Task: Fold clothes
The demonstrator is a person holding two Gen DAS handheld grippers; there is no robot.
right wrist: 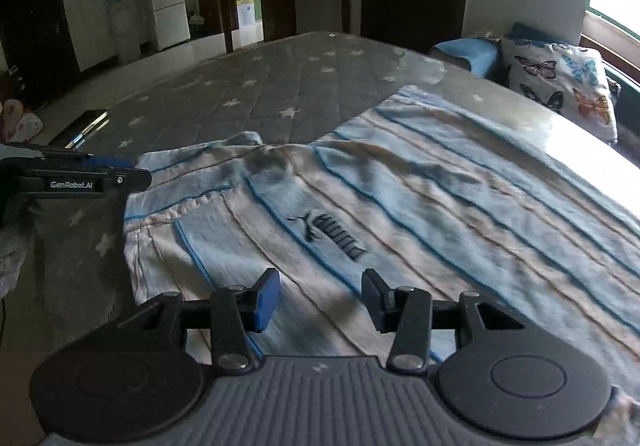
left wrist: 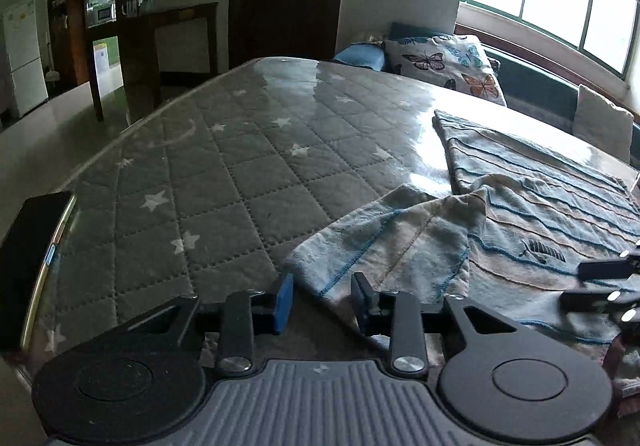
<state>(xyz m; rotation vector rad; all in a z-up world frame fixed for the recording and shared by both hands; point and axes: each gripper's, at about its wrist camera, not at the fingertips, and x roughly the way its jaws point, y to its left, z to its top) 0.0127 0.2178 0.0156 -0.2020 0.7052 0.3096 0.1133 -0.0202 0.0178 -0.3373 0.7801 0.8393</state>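
A light blue and pink striped shirt with a dark Puma logo lies spread on the grey star-quilted mattress. Its sleeve is folded over toward the left gripper. My left gripper is open, with the sleeve's hem lying between its fingers, not clamped. It shows from the side in the right wrist view, at the shirt's left edge. My right gripper is open and empty, low over the shirt's near part below the logo. Its fingertips show at the right of the left wrist view.
A black phone lies at the mattress's left edge; it also shows in the right wrist view. A butterfly-print cushion and a blue cushion sit beyond the far edge, under a window. Dark wooden furniture stands behind.
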